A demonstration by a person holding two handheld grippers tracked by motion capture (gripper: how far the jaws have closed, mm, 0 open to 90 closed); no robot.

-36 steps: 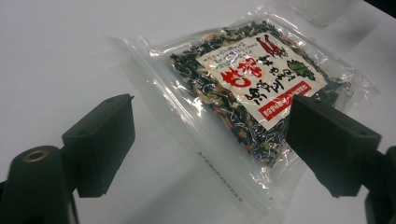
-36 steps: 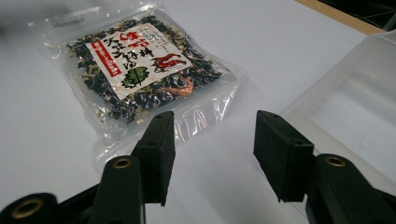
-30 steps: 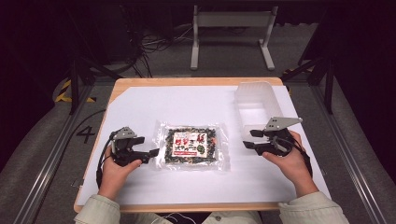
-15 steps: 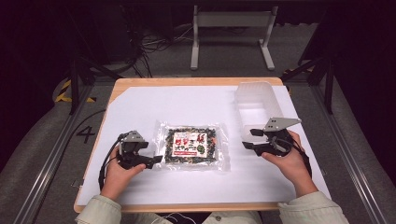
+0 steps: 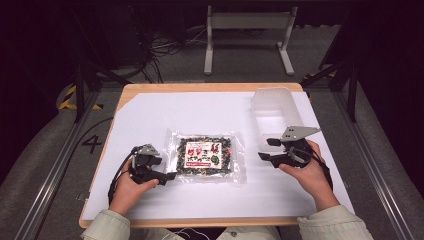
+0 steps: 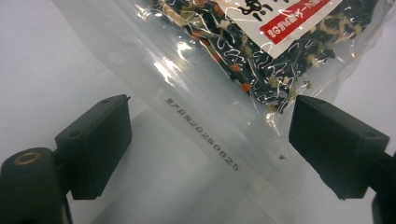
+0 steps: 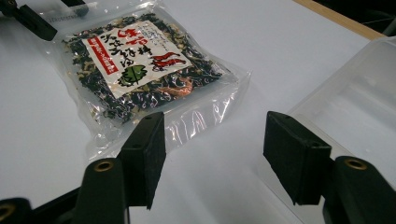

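A clear bag of dark dried flakes with a red and white label (image 5: 206,156) lies flat at the middle of the white table sheet (image 5: 200,112). My left gripper (image 5: 167,169) is open at the bag's near left edge. In the left gripper view its jaws straddle the bag's clear sealed strip (image 6: 201,130), which carries a printed code, without closing on it. My right gripper (image 5: 265,149) stands open and holds nothing, a short way right of the bag (image 7: 140,65). It is beside the near end of a translucent plastic container (image 5: 275,107).
The translucent container (image 7: 355,107) stands open-topped at the right of the sheet. The wooden table edge (image 5: 210,86) borders the sheet at the far side. A metal stand (image 5: 247,35) and cables are on the floor beyond. Bare sheet lies around the bag.
My left gripper has moved right and slightly nearer, from clear of the bag to straddling its left edge. The right gripper and the bag have hardly moved.
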